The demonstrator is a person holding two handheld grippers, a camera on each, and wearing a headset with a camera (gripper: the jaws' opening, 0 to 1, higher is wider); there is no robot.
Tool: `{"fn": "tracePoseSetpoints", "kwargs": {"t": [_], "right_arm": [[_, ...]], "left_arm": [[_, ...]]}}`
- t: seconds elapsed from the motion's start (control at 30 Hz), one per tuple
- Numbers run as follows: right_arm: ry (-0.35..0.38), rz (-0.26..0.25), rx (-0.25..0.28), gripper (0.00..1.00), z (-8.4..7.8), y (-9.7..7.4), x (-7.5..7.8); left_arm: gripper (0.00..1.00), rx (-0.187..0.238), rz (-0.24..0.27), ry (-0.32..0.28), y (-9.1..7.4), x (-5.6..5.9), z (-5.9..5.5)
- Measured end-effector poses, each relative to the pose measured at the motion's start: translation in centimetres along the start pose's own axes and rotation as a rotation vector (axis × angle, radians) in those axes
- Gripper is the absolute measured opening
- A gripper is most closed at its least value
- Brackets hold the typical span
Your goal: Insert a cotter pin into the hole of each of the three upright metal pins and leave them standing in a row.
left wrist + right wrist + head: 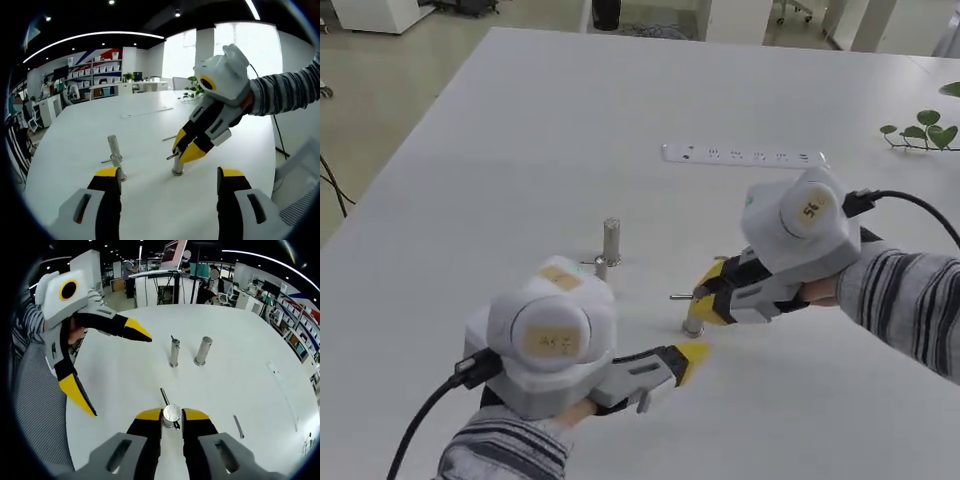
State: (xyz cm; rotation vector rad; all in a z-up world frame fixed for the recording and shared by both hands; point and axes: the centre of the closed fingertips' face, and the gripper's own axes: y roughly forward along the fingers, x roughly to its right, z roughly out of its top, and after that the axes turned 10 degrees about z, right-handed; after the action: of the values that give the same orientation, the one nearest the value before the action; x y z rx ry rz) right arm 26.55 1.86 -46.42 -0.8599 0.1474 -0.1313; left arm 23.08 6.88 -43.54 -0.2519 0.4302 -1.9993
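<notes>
The right claw (172, 416) clamps one metal pin (171, 412); the left claw (169, 173) gapes open. A power strip (740, 155) lies beyond on the bench (520, 150).

So the counter (520, 150) reads to us as smooth and white, matt with just a faint sheen. We see the metal pins (203, 350) as bare silvery metal, satin on the sides, and the held pin (172, 413) has a brighter, polished-looking flat top. The cotter pin (238, 426) lying loose is thin dull wire. Shells of the left gripper (168, 171) and right gripper (179, 153) look like matt white-grey plastic to us; the fingers (148, 415) are smooth yellow and black plastic. The sleeves (910, 300) are striped knit cloth.
</notes>
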Motion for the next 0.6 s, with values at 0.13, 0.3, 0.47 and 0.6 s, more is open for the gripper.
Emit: {"fn": "tracePoseSetpoints", "kwargs": {"t": [0.13, 0.3, 0.47, 0.6], "right_arm": [[0.011, 0.007, 0.009, 0.09, 0.1, 0.0, -0.1], [0.024, 0.02, 0.007, 0.09, 0.2, 0.1, -0.3], [0.048, 0.02, 0.014, 0.08, 0.3, 0.2, -0.2], [0.045, 0.013, 0.002, 0.08, 0.5, 0.2, 0.1]], "left_arm": [[0.84, 0.003, 0.007, -0.01, -0.5, -0.8, 0.0], [0.87, 0.015, 0.026, -0.02, -0.7, -1.6, 0.1], [0.9, 0.005, 0.04, -0.001, -0.4, -2.2, -0.3], [0.92, 0.006, 0.039, 0.003, -0.5, -2.2, -0.2]]}}
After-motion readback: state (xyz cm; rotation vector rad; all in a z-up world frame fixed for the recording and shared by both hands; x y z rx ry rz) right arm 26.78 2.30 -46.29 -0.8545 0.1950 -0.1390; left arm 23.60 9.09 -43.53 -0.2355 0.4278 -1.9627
